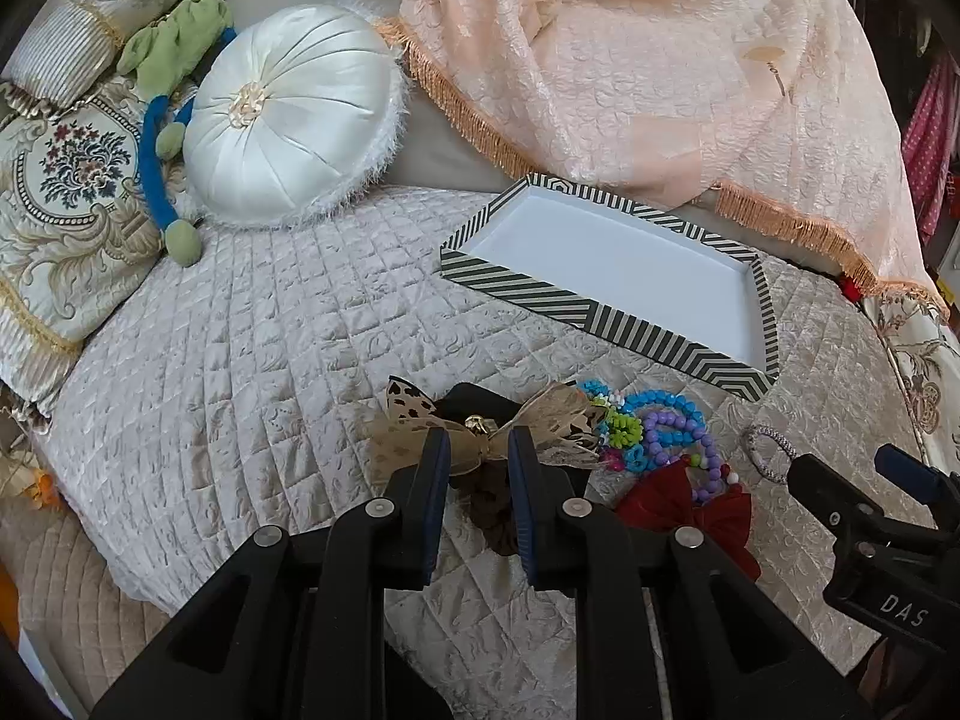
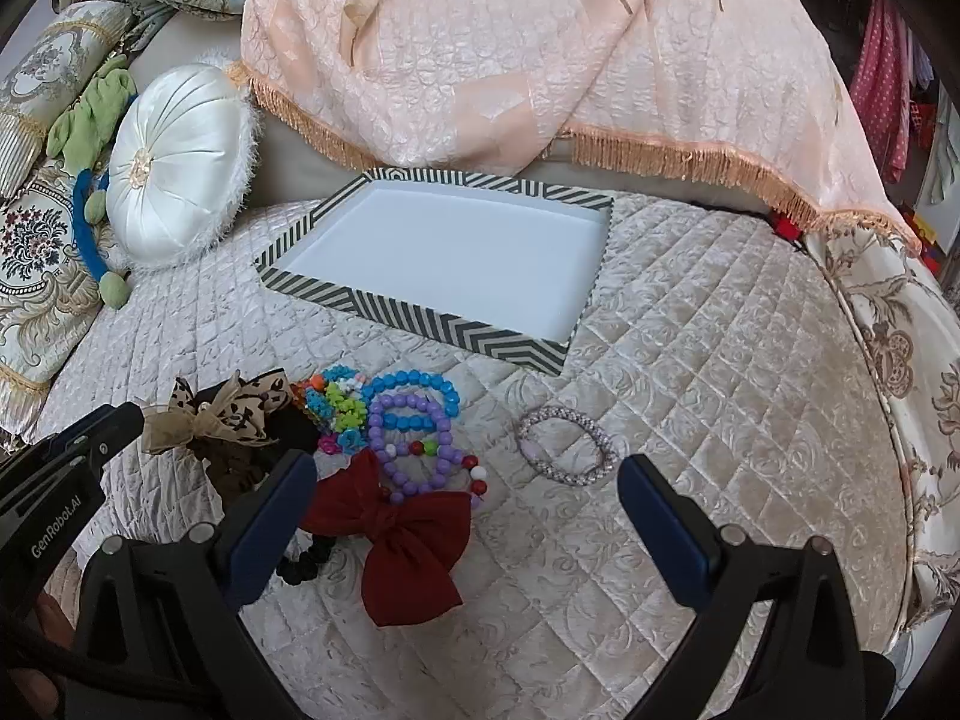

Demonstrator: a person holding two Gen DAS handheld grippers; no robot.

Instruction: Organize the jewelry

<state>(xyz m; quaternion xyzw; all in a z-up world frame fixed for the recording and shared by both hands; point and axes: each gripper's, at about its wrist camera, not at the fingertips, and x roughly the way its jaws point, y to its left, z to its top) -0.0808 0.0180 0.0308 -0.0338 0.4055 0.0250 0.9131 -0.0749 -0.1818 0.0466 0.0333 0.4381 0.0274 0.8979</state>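
Hiding the brown scrunchie (image 1: 489, 516): left claw (image 1: 479, 441), patterned bow (image 1: 480, 429).

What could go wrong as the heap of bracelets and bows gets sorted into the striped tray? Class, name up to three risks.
1. The purple bead bracelet overlaps the blue bead bracelet and the red bow, so lifting one may drag the others.
2. The silver bracelet lies flat on the quilt; the pads may pinch fabric.
3. The striped tray sits on soft bedding, so a nudge may tip it.

Black tongs (image 1: 479, 441), blue pads (image 2: 660, 516), silver screws, white lettering
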